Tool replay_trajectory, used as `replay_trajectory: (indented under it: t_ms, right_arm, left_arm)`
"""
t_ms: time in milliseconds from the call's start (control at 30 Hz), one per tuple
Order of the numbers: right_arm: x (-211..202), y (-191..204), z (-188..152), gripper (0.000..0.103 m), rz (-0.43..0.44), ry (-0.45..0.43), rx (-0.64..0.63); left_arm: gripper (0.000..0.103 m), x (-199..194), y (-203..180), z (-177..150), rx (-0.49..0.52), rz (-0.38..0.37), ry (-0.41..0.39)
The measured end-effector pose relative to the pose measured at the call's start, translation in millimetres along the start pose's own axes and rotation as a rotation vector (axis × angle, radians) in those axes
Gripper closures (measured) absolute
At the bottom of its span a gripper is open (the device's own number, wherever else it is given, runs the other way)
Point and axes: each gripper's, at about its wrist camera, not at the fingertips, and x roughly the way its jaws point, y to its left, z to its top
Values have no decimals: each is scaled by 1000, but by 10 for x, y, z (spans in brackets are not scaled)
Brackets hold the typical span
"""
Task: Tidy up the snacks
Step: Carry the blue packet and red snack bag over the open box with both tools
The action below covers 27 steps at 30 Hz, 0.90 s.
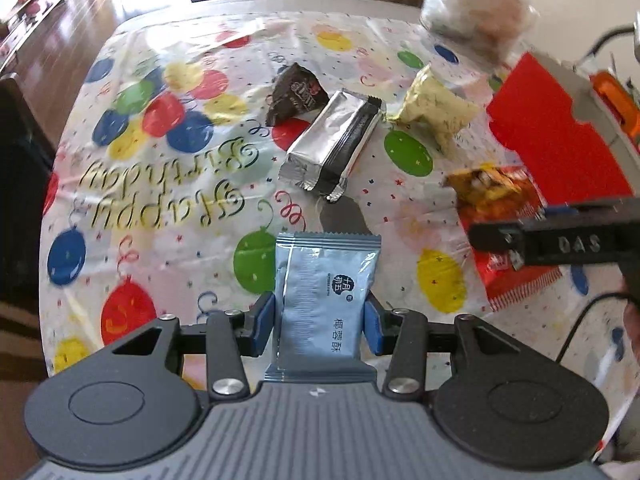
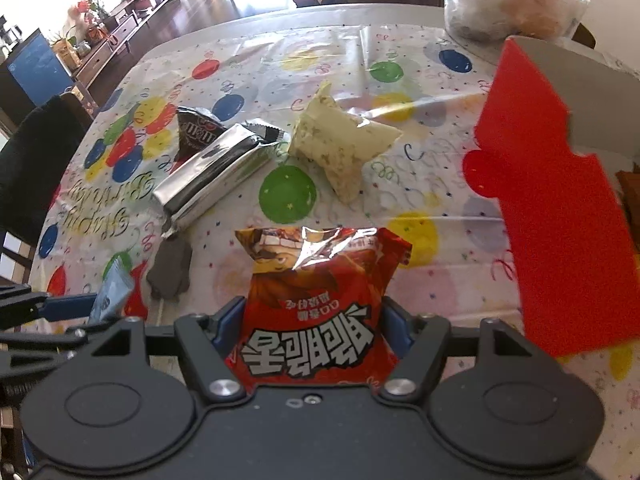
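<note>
Both jaws are clamped — the left gripper [image 1: 320, 322] on a pale blue pastry packet [image 1: 326, 300], the right gripper [image 2: 310, 330] on a red snack bag [image 2: 320, 308] — each lifted at lower centre, likely bound for the red-flapped box [image 2: 556, 208] at right.

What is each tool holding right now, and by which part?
Left tool: pale blue foil snack packet, pinched across its lower side edges. Right tool: red crinkly snack bag, gripped across its lower half.

table [image 1: 248, 4] under balloon cloth [image 1: 168, 216] bears silver bar [image 1: 332, 140], brown packet [image 1: 294, 94], yellow packet [image 1: 436, 110].
</note>
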Motion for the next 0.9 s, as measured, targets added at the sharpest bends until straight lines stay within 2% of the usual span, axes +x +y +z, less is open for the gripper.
replay_trajectory:
  t_ms: [133,400,533,667,900]
  right_arm:
    - [-173,-40,-116,34,5,-6,-3]
    - [-582,-161,-302,34,20,-45,-6]
    - [-804,-251,-355,34,28,-80,-7]
    - [-1042,-373,-386,34,37,-114,-17]
    - [-1446,-694,-345,34,39,-180,-39]
  left_arm:
    - [59,-116,-31,-78,-55,7,-19]
    - [59,-478,-298,-196,-90,52,-83]
    - [59,-672,-532,-226,-62,82,-130]
    - [59,-817,-772,-168,-44,125,-140]
    - [59,-1005,-1284,7,-6,140,-172]
